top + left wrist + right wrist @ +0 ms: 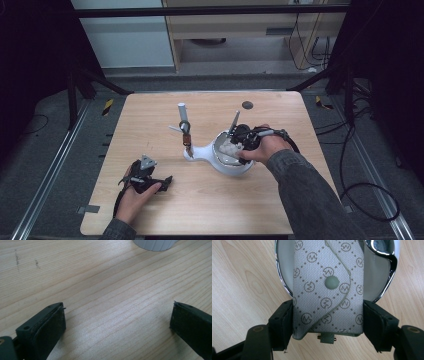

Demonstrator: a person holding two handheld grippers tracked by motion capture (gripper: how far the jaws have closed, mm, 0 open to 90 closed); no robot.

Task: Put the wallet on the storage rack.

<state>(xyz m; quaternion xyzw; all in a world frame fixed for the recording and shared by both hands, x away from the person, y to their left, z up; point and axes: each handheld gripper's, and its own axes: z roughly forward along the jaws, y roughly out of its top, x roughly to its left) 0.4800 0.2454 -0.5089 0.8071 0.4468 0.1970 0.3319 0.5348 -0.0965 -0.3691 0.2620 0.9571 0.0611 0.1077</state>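
While we hold the grey monogrammed key pouch [328, 290] between the jaws of our right gripper [328, 325], everything about the coming move depends on how its long axis runs against the white bowl-shaped tray [372, 277] underneath it. From the right gripper view, the pouch stretches straight away from us, lengthwise along the gripper's own line, with the jaws pressed on its two long edges near the closer end; its snap button [331, 282] faces up and a small metal fitting pokes out at the near edge. The far part of the pouch lies over the tray's hollow, inside the chrome rim [390, 262], while the near end with our jaws sits just outside that rim, over the wooden table [242, 277]. So we judge that the pouch is half over the dish, and whichever way it is to go, the travel runs along that same axis, in or out across the rim. In the high view our right gripper [239, 142] sits right over the tray [240, 167], whose base joins a small stand with upright pegs [182, 112] to its left. Our left gripper [165, 181] rests well apart, low on the table toward the near left, its jaws spread wide over bare wood with nothing between them, the tray's white edge [153, 245] just visible ahead. Clearly the right hand is the one on the job.
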